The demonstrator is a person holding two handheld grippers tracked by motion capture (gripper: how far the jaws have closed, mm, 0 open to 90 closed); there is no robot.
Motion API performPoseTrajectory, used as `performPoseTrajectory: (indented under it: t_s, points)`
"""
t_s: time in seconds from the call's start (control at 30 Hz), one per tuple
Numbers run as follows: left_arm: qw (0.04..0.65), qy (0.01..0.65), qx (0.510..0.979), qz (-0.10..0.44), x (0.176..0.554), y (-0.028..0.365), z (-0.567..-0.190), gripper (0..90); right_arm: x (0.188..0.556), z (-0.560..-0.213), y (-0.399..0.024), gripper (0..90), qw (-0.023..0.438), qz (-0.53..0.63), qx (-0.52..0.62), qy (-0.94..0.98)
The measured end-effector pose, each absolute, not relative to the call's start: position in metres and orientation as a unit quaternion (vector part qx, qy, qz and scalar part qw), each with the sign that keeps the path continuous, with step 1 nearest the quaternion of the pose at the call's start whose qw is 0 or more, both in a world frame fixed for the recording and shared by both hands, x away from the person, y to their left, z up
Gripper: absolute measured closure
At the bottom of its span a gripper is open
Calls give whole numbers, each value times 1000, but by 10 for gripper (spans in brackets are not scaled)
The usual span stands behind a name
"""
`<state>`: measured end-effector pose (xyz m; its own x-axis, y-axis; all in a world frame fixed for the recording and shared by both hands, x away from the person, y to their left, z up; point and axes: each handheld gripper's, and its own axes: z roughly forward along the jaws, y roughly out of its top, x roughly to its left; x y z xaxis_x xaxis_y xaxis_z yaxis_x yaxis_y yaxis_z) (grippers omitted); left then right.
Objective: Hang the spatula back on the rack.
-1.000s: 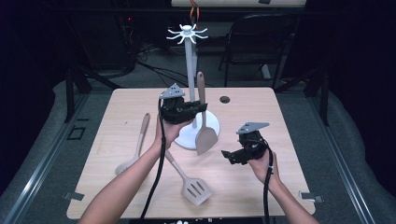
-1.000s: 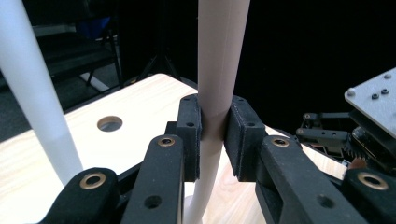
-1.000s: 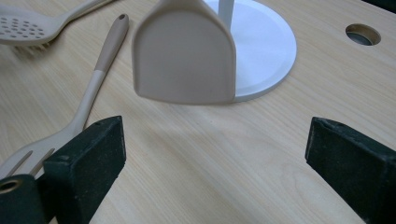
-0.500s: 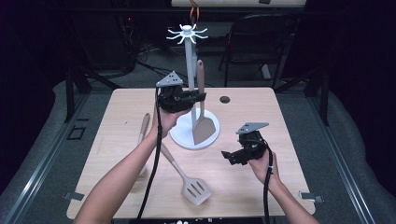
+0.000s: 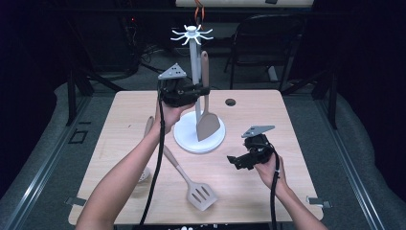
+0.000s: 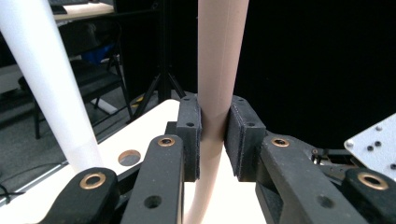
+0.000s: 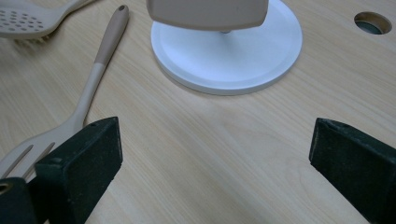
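Note:
My left gripper [image 5: 200, 90] is shut on the handle of a beige solid spatula [image 5: 207, 120], which hangs upright beside the white pole of the utensil stand [image 5: 193, 62], blade above the stand's round base [image 5: 184, 136]. In the left gripper view the pads [image 6: 189, 135] clamp the spatula handle [image 6: 217, 70], with the stand's pole [image 6: 46, 84] to the left. My right gripper [image 5: 234, 162] rests low over the table at right, jaws wide open with nothing between them [image 7: 212, 158]. A slotted spatula [image 5: 189, 182] lies flat on the table.
A perforated spoon [image 7: 28, 21] lies at the left, partly hidden behind the left forearm in the high view. A small round hole [image 5: 230, 102] marks the wooden tabletop [image 5: 297, 139]. The stand's hooked crown [image 5: 192, 34] rises above the held spatula. A chair stands behind the table.
My left gripper has lifted the solid spatula upward along the stand's pole, its blade rising off the base. The right gripper has stayed where it was.

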<state>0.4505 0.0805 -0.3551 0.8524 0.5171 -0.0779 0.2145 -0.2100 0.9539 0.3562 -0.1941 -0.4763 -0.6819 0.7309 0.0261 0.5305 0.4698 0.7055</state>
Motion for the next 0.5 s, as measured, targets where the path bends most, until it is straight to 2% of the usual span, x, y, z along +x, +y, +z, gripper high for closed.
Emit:
performPoseTrajectory:
  t_s: [0.5]
  points:
    - [586, 243, 762, 130, 460, 82, -341, 765, 355, -476, -192, 22, 140, 355, 364, 849]
